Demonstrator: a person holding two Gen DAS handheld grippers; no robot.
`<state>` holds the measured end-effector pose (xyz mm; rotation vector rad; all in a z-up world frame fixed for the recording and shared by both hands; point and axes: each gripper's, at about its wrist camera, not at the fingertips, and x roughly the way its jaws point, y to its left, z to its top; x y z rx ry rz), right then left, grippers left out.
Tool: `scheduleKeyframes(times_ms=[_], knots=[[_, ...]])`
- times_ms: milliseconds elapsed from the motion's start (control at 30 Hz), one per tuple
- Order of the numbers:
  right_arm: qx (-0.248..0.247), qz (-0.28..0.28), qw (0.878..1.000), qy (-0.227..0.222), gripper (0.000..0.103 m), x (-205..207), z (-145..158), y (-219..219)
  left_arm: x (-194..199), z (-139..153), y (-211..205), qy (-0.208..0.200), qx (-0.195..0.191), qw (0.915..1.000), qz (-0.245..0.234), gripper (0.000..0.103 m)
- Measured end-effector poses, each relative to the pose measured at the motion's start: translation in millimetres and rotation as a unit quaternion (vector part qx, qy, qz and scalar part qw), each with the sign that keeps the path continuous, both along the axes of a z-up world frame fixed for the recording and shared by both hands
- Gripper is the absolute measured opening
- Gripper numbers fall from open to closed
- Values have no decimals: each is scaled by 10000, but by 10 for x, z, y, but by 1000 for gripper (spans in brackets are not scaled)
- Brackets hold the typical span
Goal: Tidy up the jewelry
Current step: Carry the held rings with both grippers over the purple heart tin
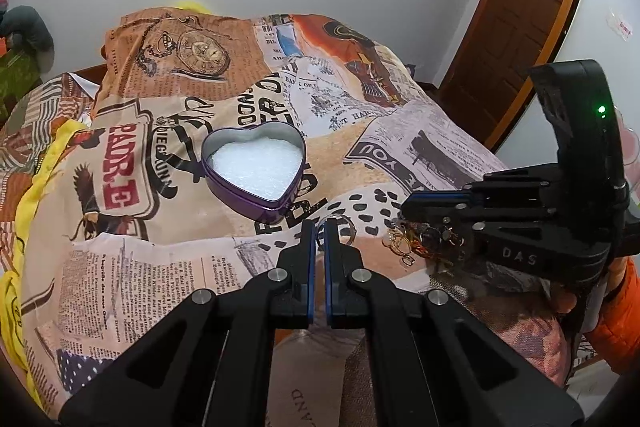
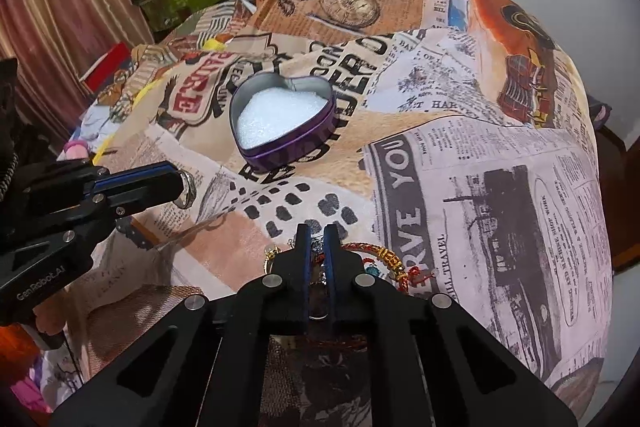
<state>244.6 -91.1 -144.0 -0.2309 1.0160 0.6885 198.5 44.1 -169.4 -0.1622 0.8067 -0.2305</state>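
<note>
Left gripper clamped on a silver ring; right gripper pinched into the jewelry pile, near the heart tin.

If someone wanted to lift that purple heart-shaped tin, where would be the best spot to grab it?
Judging by its pose, grip the purple heart tin by its thin upright wall, coming down from above near the pointed end that faces the grippers: one finger outside the wall, one inside above the white filling. The tin sits open with no lid, so the rim is free, and the whole heart looks too wide to span.
</note>
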Motion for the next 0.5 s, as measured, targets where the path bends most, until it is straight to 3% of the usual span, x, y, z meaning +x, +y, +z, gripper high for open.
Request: scheduleKeyframes(times_ms=[500], knots=[[336,-175,9978,-551,6,-59,506,17,-108,239,145,-254,137,9995,159,2]])
